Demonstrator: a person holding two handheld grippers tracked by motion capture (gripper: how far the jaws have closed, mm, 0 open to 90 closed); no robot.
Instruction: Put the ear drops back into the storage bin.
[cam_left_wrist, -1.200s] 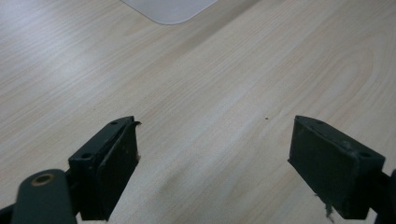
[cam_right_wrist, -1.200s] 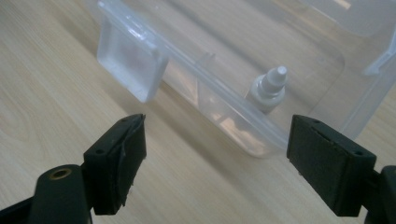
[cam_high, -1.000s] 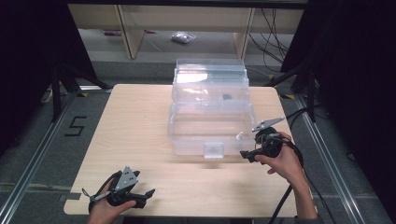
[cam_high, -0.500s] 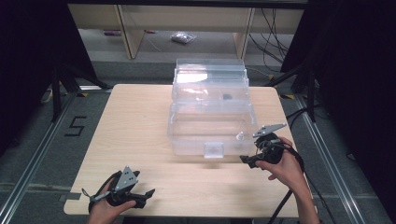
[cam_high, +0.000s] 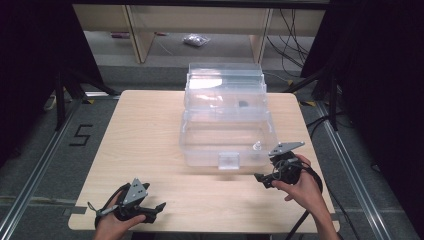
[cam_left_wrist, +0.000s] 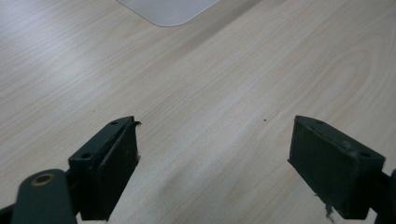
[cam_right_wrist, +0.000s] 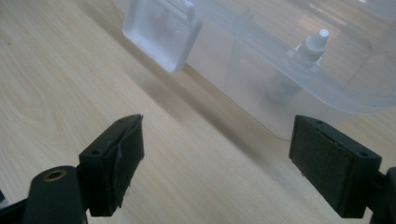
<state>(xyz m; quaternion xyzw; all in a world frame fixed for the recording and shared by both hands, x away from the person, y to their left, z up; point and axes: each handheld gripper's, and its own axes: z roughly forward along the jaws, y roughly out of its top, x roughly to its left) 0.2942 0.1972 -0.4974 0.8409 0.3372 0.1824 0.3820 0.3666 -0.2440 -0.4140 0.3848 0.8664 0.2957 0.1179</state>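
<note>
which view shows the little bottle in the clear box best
The right gripper view: the bottle stands close, white cap clear through the box wall. The high view shows it as a tiny speck; the left gripper view faces the table.

A storage box (cam_high: 227, 135) stands at the middle of the surface (cam_high: 150, 130), toward its far edge, lid raised behind it. A small dropper bottle (cam_high: 258, 146) stands inside at the front right corner. The left claw (cam_high: 159, 206) sits near the front left corner, the right claw (cam_high: 261, 178) just before the box's right front.
</note>
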